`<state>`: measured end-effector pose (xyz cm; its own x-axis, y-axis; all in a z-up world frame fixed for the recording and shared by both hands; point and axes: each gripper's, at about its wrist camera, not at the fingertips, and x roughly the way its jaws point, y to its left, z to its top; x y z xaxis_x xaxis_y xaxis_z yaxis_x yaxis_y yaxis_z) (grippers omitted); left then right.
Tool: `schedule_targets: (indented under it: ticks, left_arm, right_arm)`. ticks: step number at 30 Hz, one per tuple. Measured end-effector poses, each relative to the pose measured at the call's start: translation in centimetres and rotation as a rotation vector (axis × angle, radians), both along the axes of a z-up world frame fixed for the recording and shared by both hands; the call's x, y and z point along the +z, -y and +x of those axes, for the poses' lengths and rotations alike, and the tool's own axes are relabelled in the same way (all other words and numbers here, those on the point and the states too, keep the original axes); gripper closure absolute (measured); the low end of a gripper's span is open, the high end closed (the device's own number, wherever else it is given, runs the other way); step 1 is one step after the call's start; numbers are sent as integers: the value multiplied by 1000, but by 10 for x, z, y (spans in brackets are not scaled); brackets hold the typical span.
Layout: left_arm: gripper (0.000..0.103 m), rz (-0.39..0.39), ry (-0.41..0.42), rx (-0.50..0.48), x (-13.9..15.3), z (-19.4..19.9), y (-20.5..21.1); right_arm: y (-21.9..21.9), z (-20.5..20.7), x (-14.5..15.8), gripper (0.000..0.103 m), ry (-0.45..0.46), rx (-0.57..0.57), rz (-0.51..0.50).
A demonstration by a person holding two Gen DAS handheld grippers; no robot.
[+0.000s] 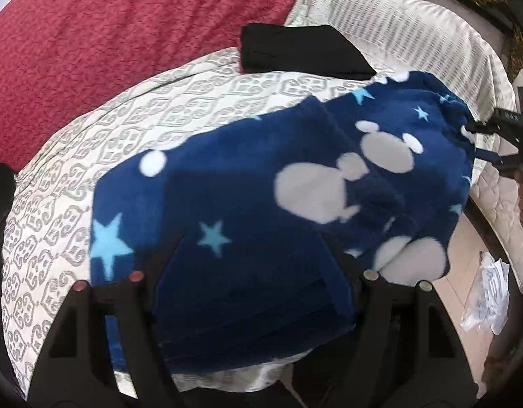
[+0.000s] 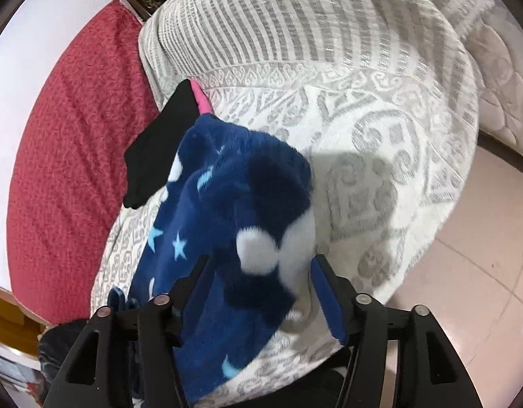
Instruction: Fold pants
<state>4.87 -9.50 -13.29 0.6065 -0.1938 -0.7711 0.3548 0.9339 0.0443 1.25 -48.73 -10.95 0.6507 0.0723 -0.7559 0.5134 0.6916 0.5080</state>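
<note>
The navy fleece pants [image 1: 268, 176] with white blobs and light blue stars lie folded on a white and grey patterned bedspread [image 1: 179, 102]. My left gripper [image 1: 251, 255] stands open over their near end, blue-padded fingers [image 1: 332, 272] spread either side of the fabric. In the right wrist view the pants [image 2: 227, 210] run away from me, and my right gripper [image 2: 261, 272] is open with its fingers [image 2: 324, 292] straddling the near edge. The right gripper [image 1: 506, 142] also shows at the far right of the left wrist view, at the drawstring waistband.
A folded black garment [image 1: 295, 51] lies beyond the pants, with a pink edge [image 2: 200, 98] under it. A red blanket [image 1: 91, 34] covers the bed's left. A striped white throw [image 2: 312, 17] lies behind. Tiled floor [image 2: 465, 289] and a plastic bag [image 1: 489, 295] are on the right.
</note>
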Motion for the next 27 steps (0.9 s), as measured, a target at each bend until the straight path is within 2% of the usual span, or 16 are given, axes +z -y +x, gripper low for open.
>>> schedule_targets:
  ticks: [1, 9, 14, 15, 16, 17, 18, 21, 27]
  left_arm:
    - [29, 1, -1, -2, 0, 0, 2]
    - [28, -37, -31, -9, 1, 8, 16]
    - [29, -16, -30, -33, -1, 10, 30]
    - [28, -13, -31, -35, -2, 11, 32]
    - [29, -14, -33, -34, -2, 11, 33]
    - [29, -18, -38, -32, -3, 13, 34]
    - [29, -24, -42, -31, -3, 14, 33]
    - [29, -64, -58, -16, -4, 20, 31]
    - [29, -147, -100, 10, -9, 27, 23]
  right_arm:
    - [0, 4, -2, 32, 0, 14, -7]
    - [-3, 35, -9, 32, -47, 61, -106]
    - [-5, 35, -6, 33, -16, 85, -154]
    - [-7, 36, -5, 40, -21, 97, -174]
    - [-10, 39, -5, 55, -30, 109, -198]
    - [-12, 42, -5, 65, -49, 124, -222]
    - [-13, 44, -6, 81, -64, 132, -235]
    - [-15, 44, 1, 86, -39, 135, -226]
    - [-40, 44, 38, 87, 33, 192, -277]
